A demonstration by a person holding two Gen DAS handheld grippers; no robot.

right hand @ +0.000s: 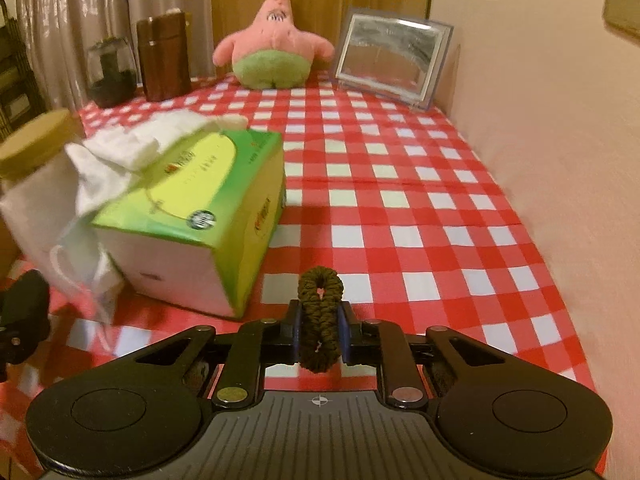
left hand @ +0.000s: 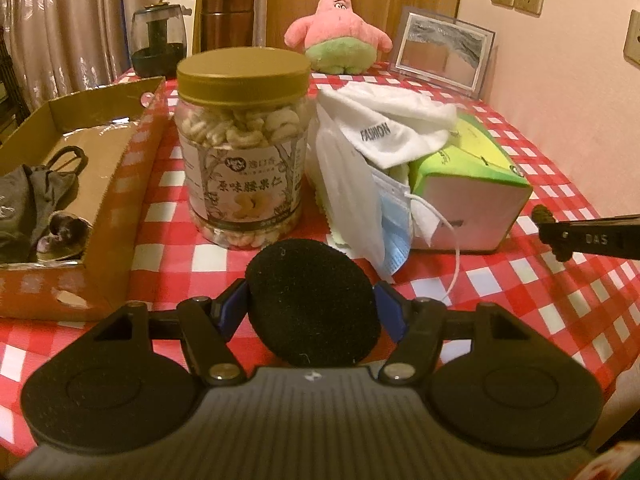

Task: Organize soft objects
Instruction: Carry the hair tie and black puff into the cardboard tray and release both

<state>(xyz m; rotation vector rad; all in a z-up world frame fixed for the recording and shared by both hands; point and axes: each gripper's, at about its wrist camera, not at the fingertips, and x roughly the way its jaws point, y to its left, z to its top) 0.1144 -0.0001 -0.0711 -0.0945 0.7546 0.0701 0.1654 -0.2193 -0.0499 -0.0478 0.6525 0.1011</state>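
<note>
My left gripper (left hand: 312,300) is shut on a round black foam pad (left hand: 314,304), held just above the checked tablecloth in front of the nut jar. My right gripper (right hand: 319,326) is shut on a dark olive braided hair tie (right hand: 319,320), which sticks out past the fingertips; it also shows in the left wrist view (left hand: 546,218) at the right edge. A white cloth marked FASHION (left hand: 384,128), a white bag (left hand: 348,196) and a blue face mask (left hand: 394,232) lie piled against the green tissue box (left hand: 468,184). A pink star plush (left hand: 340,28) sits at the table's far edge.
A cardboard box (left hand: 116,216) at the left holds dark cloth items (left hand: 32,204). A gold-lidded cashew jar (left hand: 242,148) stands beside it. A picture frame (left hand: 442,50), a brown canister (left hand: 227,18) and a dark glass pot (left hand: 158,40) stand at the back. A wall runs along the right.
</note>
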